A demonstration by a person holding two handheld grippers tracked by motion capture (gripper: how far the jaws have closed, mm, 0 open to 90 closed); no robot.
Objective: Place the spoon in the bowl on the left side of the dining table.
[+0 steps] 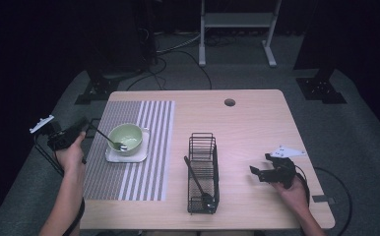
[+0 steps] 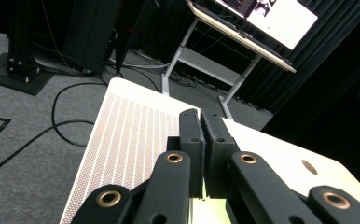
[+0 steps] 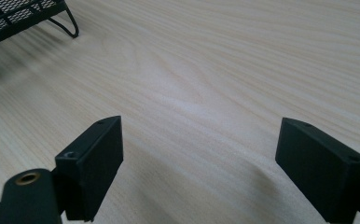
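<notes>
My left gripper (image 1: 82,129), clenched at the frame's left, sits by the spoon (image 1: 110,140): light, stiff, slippery; I'd pinch its handle end. My right gripper (image 1: 258,171) is released.

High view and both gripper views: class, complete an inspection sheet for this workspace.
Surface: wooden table, striped mat on its left.
Job's things: green bowl on white plate, spoon resting in the bowl.
Clutter: wire rack holding a black utensil.
Grippers: left tool shut, by the spoon's handle; right tool open over bare table.
Cables: floor cable.
Surroundings: dark room, white stand.
</notes>
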